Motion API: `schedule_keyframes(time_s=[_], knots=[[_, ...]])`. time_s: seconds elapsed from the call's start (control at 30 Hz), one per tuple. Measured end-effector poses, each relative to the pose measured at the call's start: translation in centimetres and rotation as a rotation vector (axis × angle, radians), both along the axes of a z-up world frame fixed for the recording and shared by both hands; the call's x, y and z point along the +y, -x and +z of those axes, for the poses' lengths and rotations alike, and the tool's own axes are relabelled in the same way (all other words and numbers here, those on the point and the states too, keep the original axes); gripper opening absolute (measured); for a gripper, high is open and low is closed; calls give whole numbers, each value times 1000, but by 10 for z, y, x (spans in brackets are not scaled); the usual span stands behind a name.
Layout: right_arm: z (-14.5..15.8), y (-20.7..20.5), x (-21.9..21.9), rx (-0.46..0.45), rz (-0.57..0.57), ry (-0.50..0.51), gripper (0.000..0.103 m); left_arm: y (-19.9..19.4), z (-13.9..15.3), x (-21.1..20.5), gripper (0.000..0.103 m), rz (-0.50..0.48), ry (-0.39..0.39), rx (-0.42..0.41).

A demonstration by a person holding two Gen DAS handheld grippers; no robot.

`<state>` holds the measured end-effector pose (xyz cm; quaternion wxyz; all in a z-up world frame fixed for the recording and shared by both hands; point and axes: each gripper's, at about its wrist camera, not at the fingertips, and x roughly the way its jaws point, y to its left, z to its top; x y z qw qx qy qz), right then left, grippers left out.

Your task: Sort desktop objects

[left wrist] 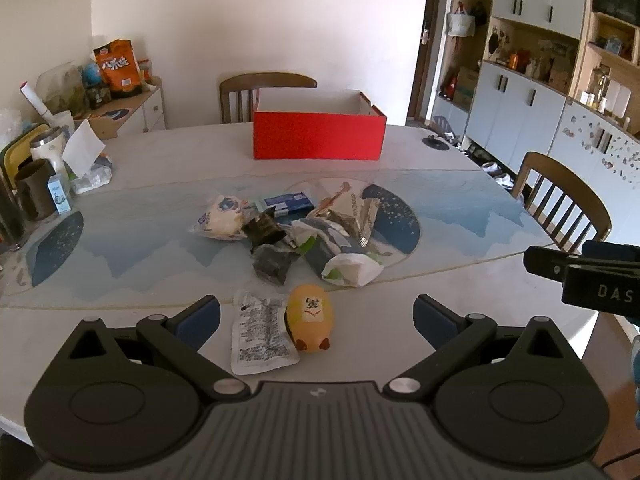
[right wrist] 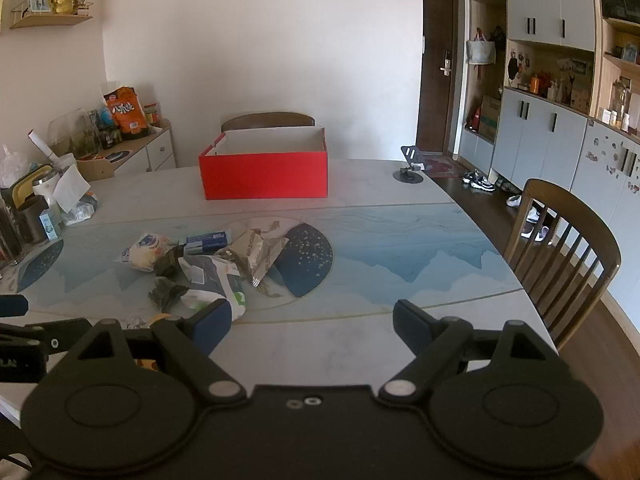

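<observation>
Since the open red cardboard box (right wrist: pixel 264 174) at the far side of the pale marble-patterned table (right wrist: pixel 360 344) shows only bare white inner walls from both views, sorting is judged not yet begun; its floor is hidden, so contents cannot be ruled out.

All loose items lie on the table, well apart from the box:
- A yellow rubber pig-shaped toy (left wrist: pixel 311 322) and a flat white printed sachet (left wrist: pixel 260 334), touching, nearest the left gripper.
- A crumpled white-and-green wrapper (left wrist: pixel 352 270).
- Two dark crinkled foil packets (left wrist: pixel 272 264).
- A round white bun in clear wrapping (left wrist: pixel 222 218).
- A flat blue-and-white carton (left wrist: pixel 286 202).
- A torn silver-and-tan snack bag (left wrist: pixel 348 212).

The left gripper (left wrist: pixel 316 318) stands with its jaws at full spread, holding nothing; the toy and sachet lie between and just ahead of its blue-padded fingers (left wrist: pixel 200 320). The right gripper (right wrist: pixel 312 326) is likewise spread wide and empty, over bare table beside the wrapper.

Remaining work: every listed item. The toy is the likeliest first pick.
</observation>
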<state>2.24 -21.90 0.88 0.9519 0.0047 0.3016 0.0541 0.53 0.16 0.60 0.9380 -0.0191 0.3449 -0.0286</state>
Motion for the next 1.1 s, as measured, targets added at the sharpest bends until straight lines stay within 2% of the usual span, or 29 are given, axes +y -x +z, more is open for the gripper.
schedule_keyframes(time_s=[0.67, 1.0, 1.1], knots=[[1, -1, 3, -22, 11, -4, 88, -2, 0, -5, 103, -29, -9, 2], [2, -3, -1, -20, 29, -33, 88, -3, 0, -7, 103, -16, 26, 10], [2, -3, -2, -25, 39, -33, 88, -3, 1, -9, 103, 16, 4, 4]])
